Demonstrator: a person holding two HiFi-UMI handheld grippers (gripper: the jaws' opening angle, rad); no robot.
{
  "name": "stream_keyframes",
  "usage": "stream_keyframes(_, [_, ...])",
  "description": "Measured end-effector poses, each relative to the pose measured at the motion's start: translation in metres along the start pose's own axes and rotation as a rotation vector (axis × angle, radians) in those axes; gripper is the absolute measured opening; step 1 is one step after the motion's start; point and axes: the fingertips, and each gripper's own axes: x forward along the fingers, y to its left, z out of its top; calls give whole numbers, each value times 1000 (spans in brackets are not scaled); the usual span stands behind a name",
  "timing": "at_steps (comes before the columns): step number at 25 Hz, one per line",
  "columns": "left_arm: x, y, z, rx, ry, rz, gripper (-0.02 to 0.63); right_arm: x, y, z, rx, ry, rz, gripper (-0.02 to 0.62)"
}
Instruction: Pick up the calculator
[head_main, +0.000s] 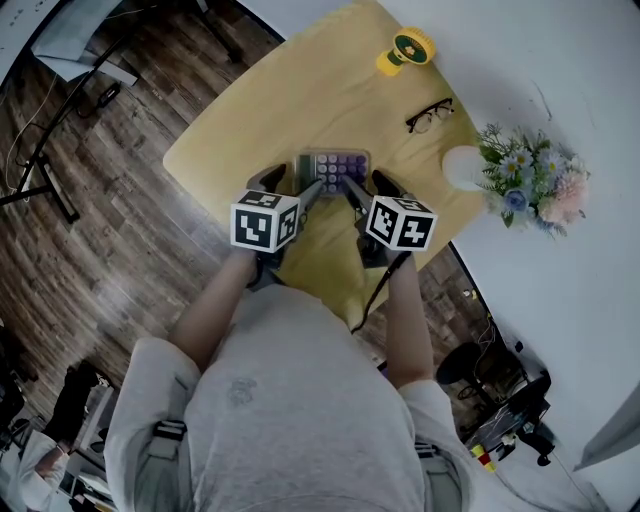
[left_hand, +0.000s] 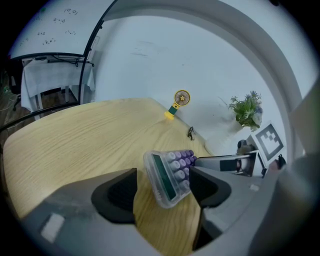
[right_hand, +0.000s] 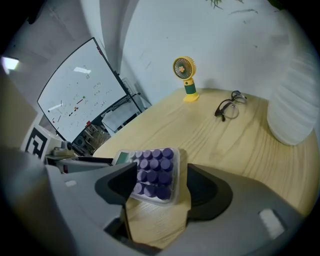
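Observation:
The calculator (head_main: 332, 169), clear-cased with purple keys and a small display, lies on the yellow wooden table (head_main: 260, 120) straight ahead of me. Both grippers flank it. My left gripper (head_main: 295, 185) stands open around its display end (left_hand: 167, 176); there is a gap to the left pad, while the right pad (left_hand: 207, 187) overlaps the case edge. My right gripper (head_main: 370, 188) is open around its keypad end (right_hand: 154, 172), with space on both sides. The right gripper's jaw tip (left_hand: 225, 162) shows in the left gripper view, just beyond the calculator.
A small yellow fan (head_main: 405, 50) stands at the table's far edge. Black glasses (head_main: 430, 115) lie right of centre. A white vase (head_main: 465, 165) with flowers (head_main: 530, 180) stands at the right edge by the wall. Dark wood floor borders the table's left.

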Motion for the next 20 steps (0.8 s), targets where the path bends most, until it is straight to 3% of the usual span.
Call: stream_keyframes(20, [18, -9, -1, 45, 28, -14, 333, 14, 4, -3, 26, 25, 57, 299])
